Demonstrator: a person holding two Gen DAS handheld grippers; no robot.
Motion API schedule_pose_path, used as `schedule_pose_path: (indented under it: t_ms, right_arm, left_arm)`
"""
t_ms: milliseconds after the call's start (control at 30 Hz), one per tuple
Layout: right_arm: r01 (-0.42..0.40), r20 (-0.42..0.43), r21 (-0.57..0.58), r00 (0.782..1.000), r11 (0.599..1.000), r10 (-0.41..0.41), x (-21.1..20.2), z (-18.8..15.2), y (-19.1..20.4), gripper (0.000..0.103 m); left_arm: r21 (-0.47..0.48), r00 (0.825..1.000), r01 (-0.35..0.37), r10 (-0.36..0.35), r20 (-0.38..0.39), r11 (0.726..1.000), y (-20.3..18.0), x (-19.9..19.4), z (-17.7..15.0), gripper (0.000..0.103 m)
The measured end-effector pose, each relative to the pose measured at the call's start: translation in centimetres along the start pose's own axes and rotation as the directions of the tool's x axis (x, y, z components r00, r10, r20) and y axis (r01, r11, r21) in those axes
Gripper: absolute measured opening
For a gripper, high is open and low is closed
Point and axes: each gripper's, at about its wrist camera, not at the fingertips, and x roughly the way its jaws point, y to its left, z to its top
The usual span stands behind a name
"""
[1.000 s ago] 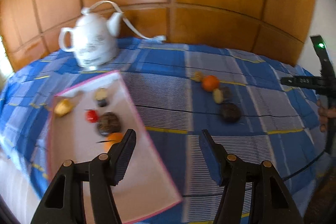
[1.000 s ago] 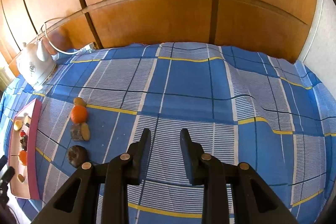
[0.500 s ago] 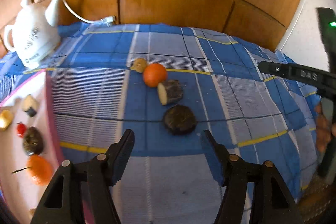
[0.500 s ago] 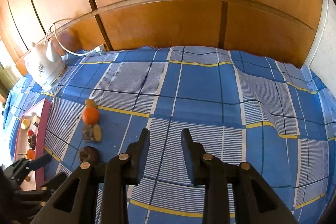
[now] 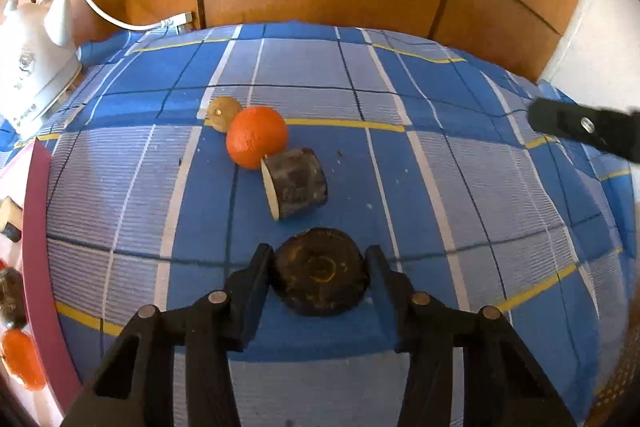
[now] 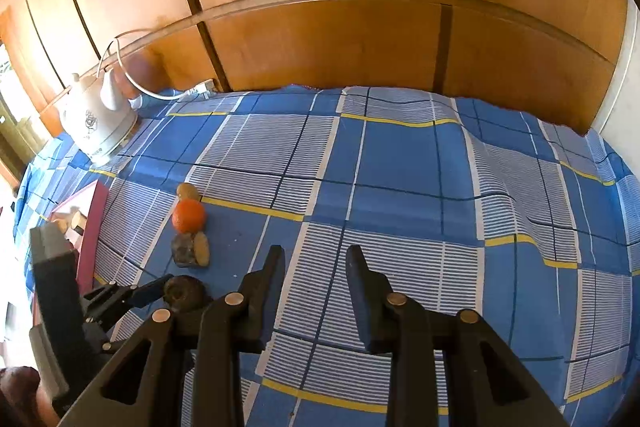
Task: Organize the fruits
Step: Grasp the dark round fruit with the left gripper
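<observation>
A dark round fruit (image 5: 322,281) lies on the blue checked cloth (image 5: 440,195). My left gripper (image 5: 320,267) is open with one finger on each side of it, close to its sides. Behind it lie a dark cut piece with a pale face (image 5: 294,183), an orange (image 5: 256,137) and a brown kiwi (image 5: 223,113). The pink-rimmed tray (image 5: 36,227) at the left edge holds several fruits. My right gripper (image 6: 316,263) is open and empty above bare cloth, right of the same fruits: dark fruit (image 6: 185,293), cut piece (image 6: 192,249), orange (image 6: 188,215).
A white kettle (image 5: 32,67) with a white cord (image 5: 120,23) stands at the back left, also in the right wrist view (image 6: 98,119). Wooden panels (image 6: 340,35) rise behind the table. The cloth has a raised fold at the right (image 6: 500,187).
My left gripper swung right from the tray and went forward and down until its fingers straddle the dark round fruit. The right gripper barely moved and stayed open.
</observation>
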Motion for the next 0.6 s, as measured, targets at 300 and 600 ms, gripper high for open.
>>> schedule_pose_path:
  t_ms: [300, 600]
  right_arm:
    - [0.014, -0.028, -0.015, 1.0, 1.0, -0.014, 0.7, -0.4, 0.2, 0.032]
    - [0.037, -0.06, -0.034, 0.997, 0.999, -0.039, 1.7, -0.9, 0.3, 0.032]
  left_arm:
    - [0.055, 0.999, -0.007, 0.004, 0.042, 0.998, 0.7, -3.8, -5.4, 0.047]
    - [0.084, 0.997, -0.021, 0.014, 0.079, 0.996, 1.0, -4.2, -7.2, 0.046]
